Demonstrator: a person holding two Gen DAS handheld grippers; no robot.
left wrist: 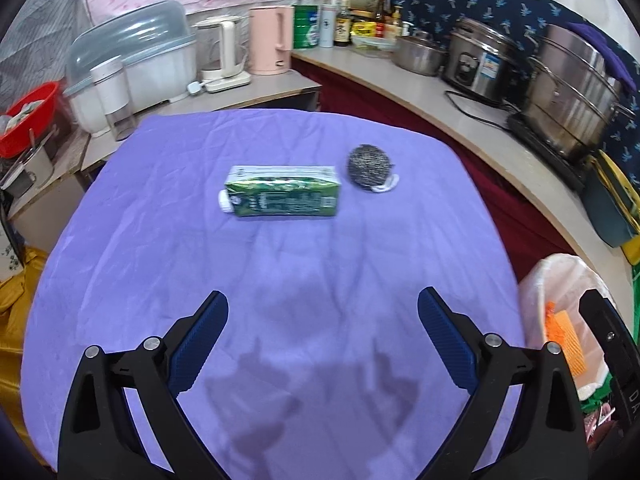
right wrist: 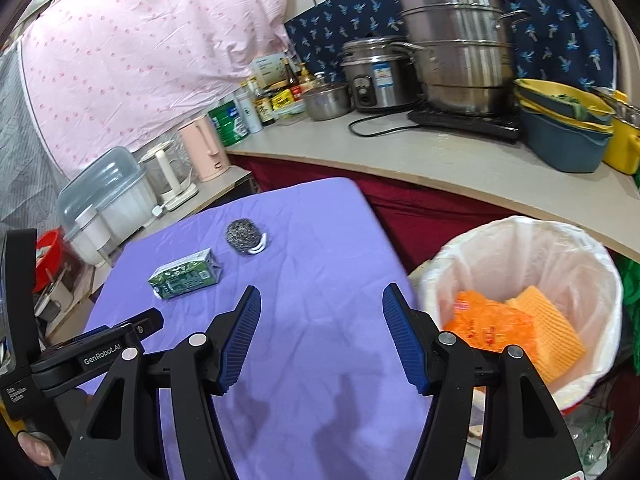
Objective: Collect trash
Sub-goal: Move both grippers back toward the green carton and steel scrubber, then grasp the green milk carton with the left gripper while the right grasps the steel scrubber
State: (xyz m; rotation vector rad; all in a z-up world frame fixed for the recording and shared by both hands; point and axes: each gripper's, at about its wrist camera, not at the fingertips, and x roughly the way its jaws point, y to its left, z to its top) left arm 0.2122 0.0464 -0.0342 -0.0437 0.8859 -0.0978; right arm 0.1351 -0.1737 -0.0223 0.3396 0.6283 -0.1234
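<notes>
A green drink carton (left wrist: pixel 282 197) lies on its side on the purple-covered table (left wrist: pixel 280 300), with a steel wool scrubber (left wrist: pixel 366 168) to its right. Both also show in the right wrist view: carton (right wrist: pixel 184 274), scrubber (right wrist: pixel 244 237). My left gripper (left wrist: pixel 322 312) is open and empty, well short of the carton. My right gripper (right wrist: pixel 322 304) is open and empty, over the table's right part. A white-lined trash bin (right wrist: pixel 524 304) beside the table holds an orange wrapper (right wrist: pixel 490 326) and an orange sponge (right wrist: pixel 548 320).
A counter (right wrist: pixel 420 152) curves behind the table with steel pots (right wrist: pixel 460 60), a rice cooker, bottles and stacked basins. A pink kettle (left wrist: pixel 270 40), a blender and a plastic box stand on a side shelf. The bin also shows at right in the left wrist view (left wrist: pixel 560 292).
</notes>
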